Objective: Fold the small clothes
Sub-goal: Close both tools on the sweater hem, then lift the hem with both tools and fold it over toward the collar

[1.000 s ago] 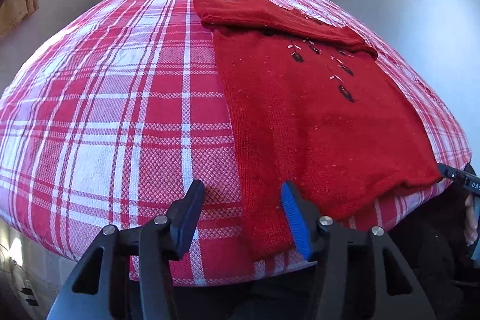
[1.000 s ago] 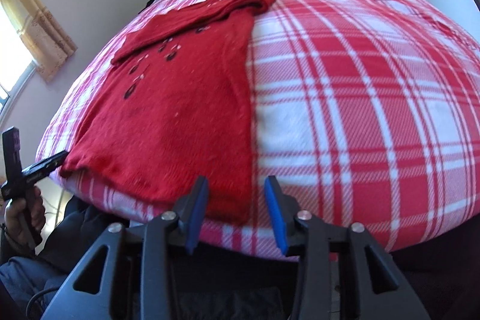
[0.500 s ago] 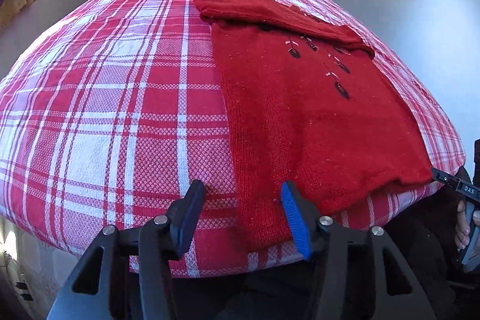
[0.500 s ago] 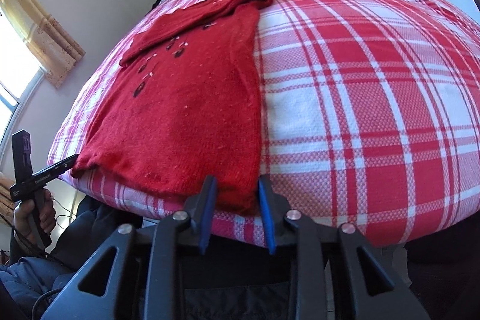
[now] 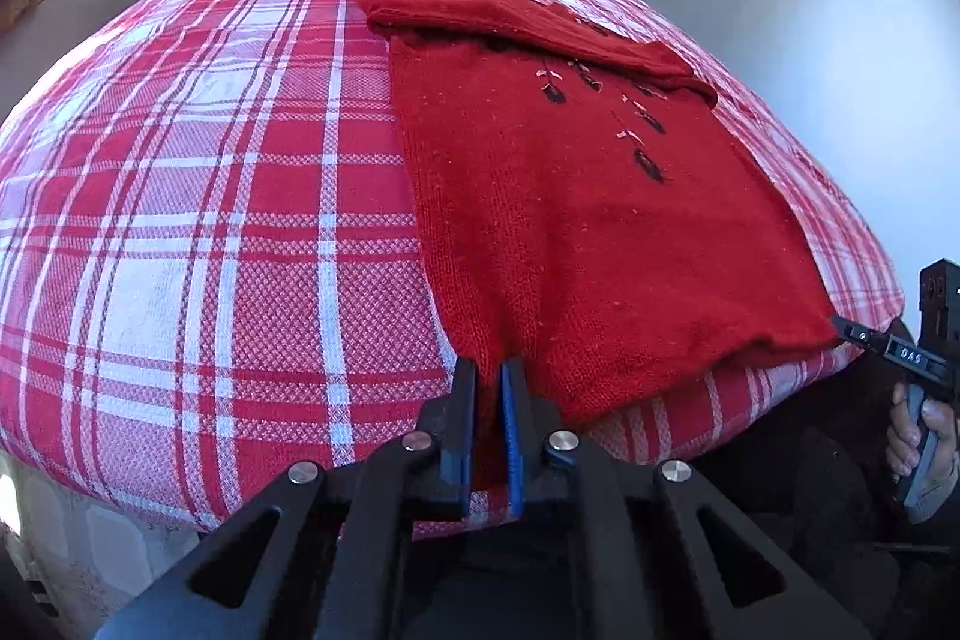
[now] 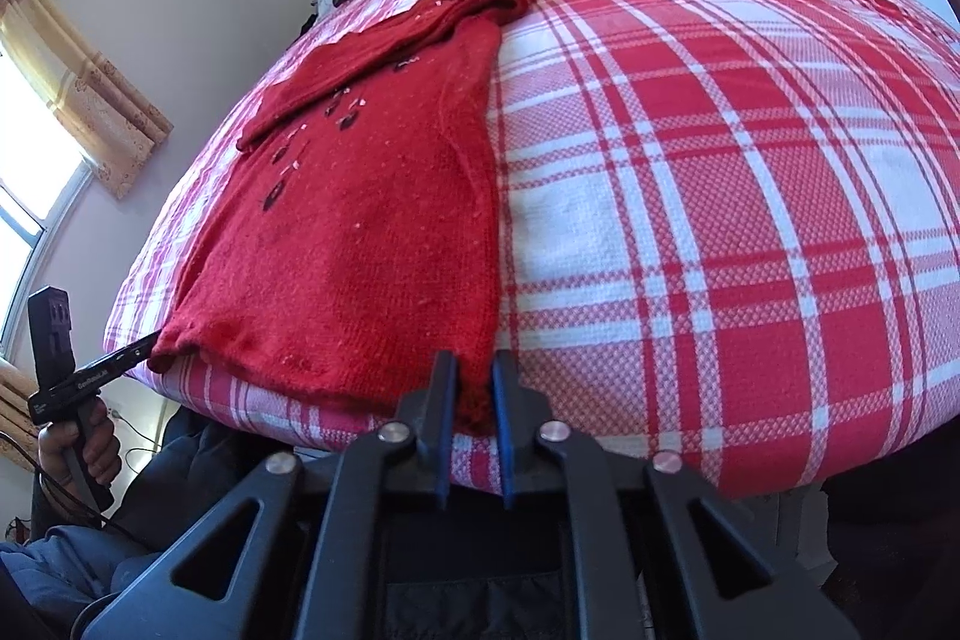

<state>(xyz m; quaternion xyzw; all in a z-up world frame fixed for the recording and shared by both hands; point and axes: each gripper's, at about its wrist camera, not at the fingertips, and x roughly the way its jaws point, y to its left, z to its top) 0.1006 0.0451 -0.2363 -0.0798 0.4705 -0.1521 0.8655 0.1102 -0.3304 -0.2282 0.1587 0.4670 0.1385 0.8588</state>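
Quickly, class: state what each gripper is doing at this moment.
Left gripper: just closed, pinching the red knitted sweater's hem corner.
Right gripper: just closed, pinching the sweater's other hem corner.

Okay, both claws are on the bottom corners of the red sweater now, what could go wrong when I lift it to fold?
The left claw and right claw each pinch only a thin edge of the sweater, so a corner might slip out. The folded sleeve lies loose across the top and could slide off. The plaid bedspread may bunch or get dragged along.

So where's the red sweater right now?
The red sweater lies flat on the plaid bedspread, right of centre in the left wrist view, its near hem corners pinched by both grippers.
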